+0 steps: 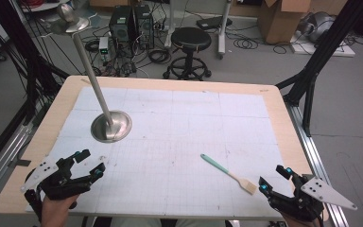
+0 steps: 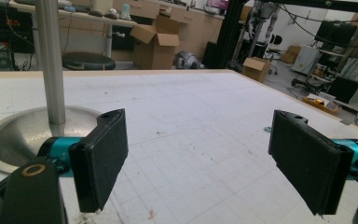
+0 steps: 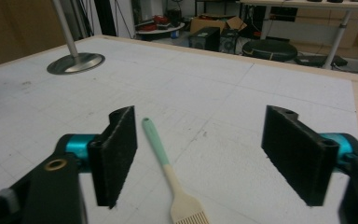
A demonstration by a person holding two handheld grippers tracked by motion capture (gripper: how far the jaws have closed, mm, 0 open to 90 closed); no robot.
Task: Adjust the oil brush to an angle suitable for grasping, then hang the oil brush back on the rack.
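Observation:
A small brush (image 1: 228, 172) with a mint-green handle and a cream head lies flat on the white gridded mat (image 1: 179, 127), right of centre. My right gripper (image 1: 275, 178) is open at the table's near right corner, just right of the brush head. In the right gripper view the brush (image 3: 168, 172) lies on the mat between the wide-apart jaws, untouched. My left gripper (image 1: 90, 164) is open at the near left corner, nothing between its pads. In the left gripper view the left gripper (image 2: 198, 158) points across bare mat.
A metal stand with a round base (image 1: 111, 126) and a tall slanting pole (image 1: 89, 71) sits at the mat's left, just beyond the left gripper. Its base (image 2: 23, 135) shows close behind the left jaw. The table's wooden edge (image 1: 288, 127) borders the mat. Stool and boxes stand beyond.

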